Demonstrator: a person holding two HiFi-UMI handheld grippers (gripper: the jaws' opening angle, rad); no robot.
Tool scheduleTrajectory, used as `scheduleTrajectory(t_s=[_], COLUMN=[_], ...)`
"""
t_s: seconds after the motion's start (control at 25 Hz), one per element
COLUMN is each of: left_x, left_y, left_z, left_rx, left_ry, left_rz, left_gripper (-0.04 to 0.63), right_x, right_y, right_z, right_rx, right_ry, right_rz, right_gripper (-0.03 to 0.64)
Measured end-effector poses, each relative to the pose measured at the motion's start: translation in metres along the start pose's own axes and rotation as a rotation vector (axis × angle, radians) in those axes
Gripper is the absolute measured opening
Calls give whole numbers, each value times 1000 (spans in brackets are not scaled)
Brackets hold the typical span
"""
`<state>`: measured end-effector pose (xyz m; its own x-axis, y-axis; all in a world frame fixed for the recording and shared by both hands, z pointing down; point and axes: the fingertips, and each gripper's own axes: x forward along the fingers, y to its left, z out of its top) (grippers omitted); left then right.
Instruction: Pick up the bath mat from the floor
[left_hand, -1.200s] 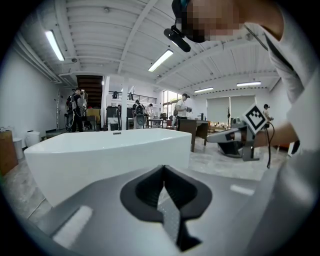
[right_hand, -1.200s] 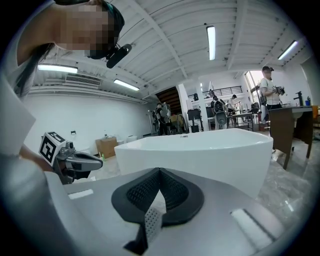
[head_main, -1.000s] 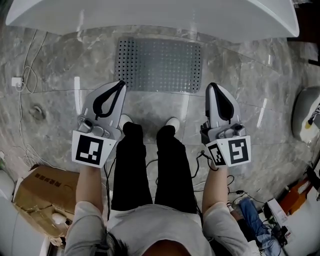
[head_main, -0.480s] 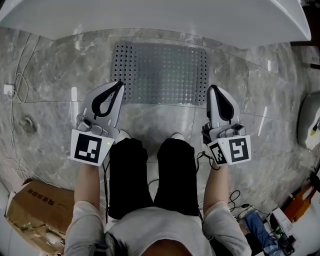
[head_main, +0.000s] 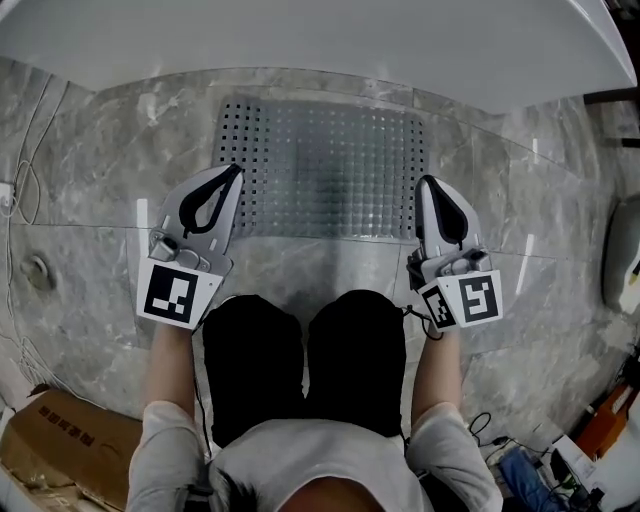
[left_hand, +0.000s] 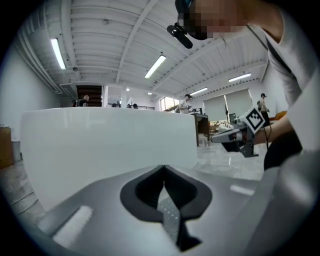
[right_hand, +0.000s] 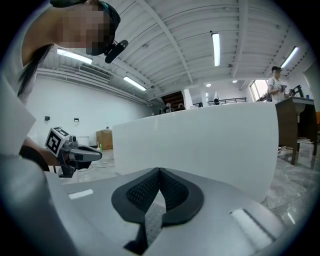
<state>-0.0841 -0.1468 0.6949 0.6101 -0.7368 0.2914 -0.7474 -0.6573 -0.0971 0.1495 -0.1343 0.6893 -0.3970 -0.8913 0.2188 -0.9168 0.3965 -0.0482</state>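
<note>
— Lying flat on the grey marble floor, the bath mat is seen in the head view, just in front of the white bathtub. Can it be told where the grippers are placed?

— Yes. The left gripper is held over the left edge of the mat, and the right gripper is held at its right edge, both in the nearer half. Whether the mat is touched by them cannot be told from above.

— And how are the jaws found?

— In the left gripper view the jaws of the left gripper are closed, tip against tip, and nothing is gripped. The same is shown in the right gripper view for the right gripper: closed, with nothing between. Below the tips, a piece of the dotted bath mat is seen through the opening of the pads.

— What is seen beyond the jaws?

— The white wall of the bathtub is faced by both grippers, which are pointed almost level.

— Is something more to be noted?

— Knees in black trousers are seen between the two arms, and a cardboard box is lying at the lower left, well apart from the mat.
</note>
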Motion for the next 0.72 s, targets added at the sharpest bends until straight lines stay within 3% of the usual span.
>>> scheduleTrajectory(t_s=[0.48, 0.72], left_x=[9, 21], left_y=[15, 26], left_z=[-53, -83], left_rx=[1, -61], left_ry=[30, 49], left_rz=[49, 64], left_gripper=[2, 2], right_x=[25, 28], right_y=[-9, -27], right_z=[-41, -67], right_rx=[6, 24], right_ry=[-16, 11], right_rz=[21, -1], right_gripper=[0, 11])
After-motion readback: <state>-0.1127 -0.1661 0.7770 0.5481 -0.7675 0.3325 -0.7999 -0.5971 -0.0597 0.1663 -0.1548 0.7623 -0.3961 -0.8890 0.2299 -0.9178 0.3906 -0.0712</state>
